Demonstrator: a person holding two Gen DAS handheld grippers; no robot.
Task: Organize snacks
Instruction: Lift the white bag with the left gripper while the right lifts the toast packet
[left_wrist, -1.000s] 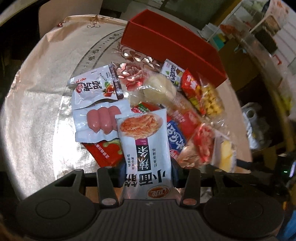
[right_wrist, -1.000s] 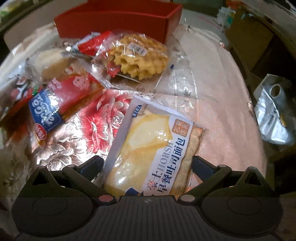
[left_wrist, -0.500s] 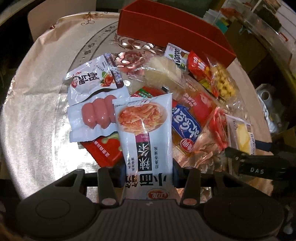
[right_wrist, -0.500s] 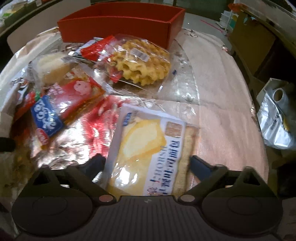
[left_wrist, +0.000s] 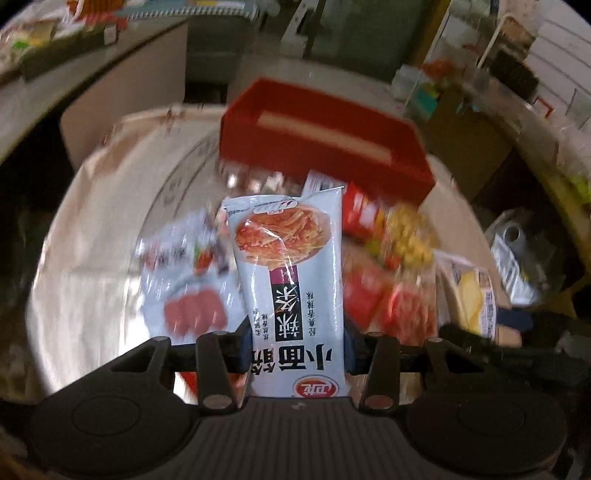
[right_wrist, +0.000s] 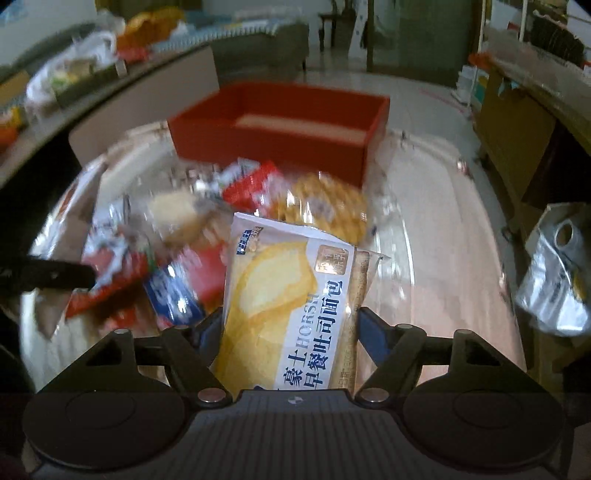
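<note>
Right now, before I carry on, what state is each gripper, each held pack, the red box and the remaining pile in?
left gripper: shut on noodle snack pack
noodle snack pack: held, lifted off the pile
right gripper: shut on toast bread pack
toast bread pack: held, raised
red box: open-topped, no snacks visible inside
snack pile: loose on the table, blurred
</note>
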